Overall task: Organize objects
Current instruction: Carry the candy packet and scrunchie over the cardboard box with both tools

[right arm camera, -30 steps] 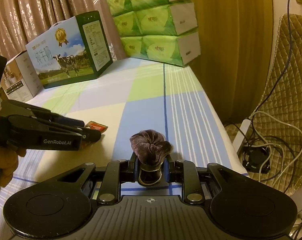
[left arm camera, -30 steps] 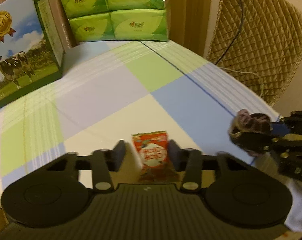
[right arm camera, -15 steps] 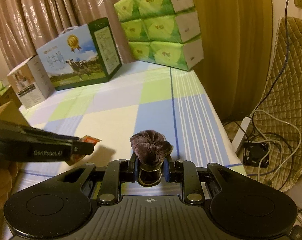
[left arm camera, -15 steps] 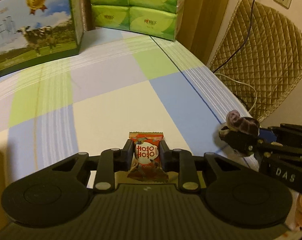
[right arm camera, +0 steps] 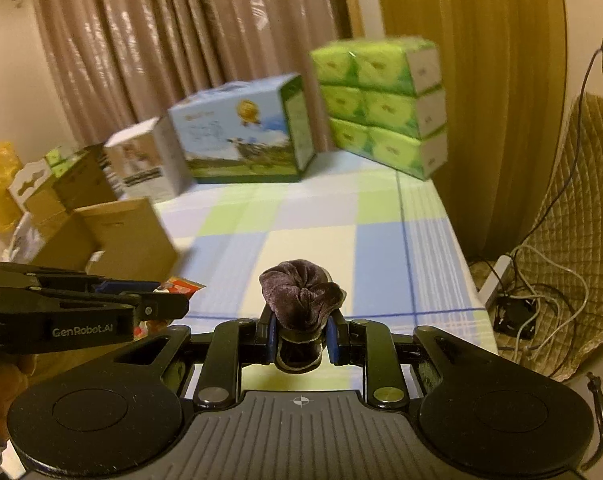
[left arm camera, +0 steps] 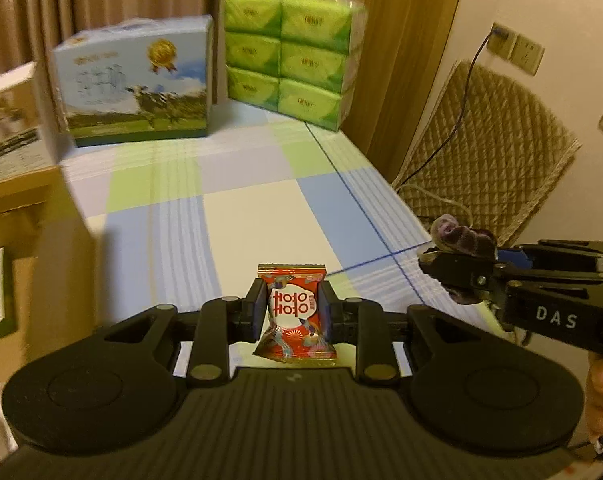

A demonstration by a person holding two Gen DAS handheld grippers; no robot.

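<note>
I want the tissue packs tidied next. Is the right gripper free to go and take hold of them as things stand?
Probably not yet. The right gripper is shut on a purple velvet scrunchie, so its jaws are occupied. The checked tablecloth between it and the green tissue packs looks bare, so the path itself seems free.

Both wrist cams look down-fwd, sharing checked tabletop (left arm camera: 261,216).

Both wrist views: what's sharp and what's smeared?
Left wrist view: the candy packet in the gripper is crisp, the milk carton box smears. Right wrist view: the velvet scrunchie is sharp, the tissue packs blur; warm dim light.
</note>
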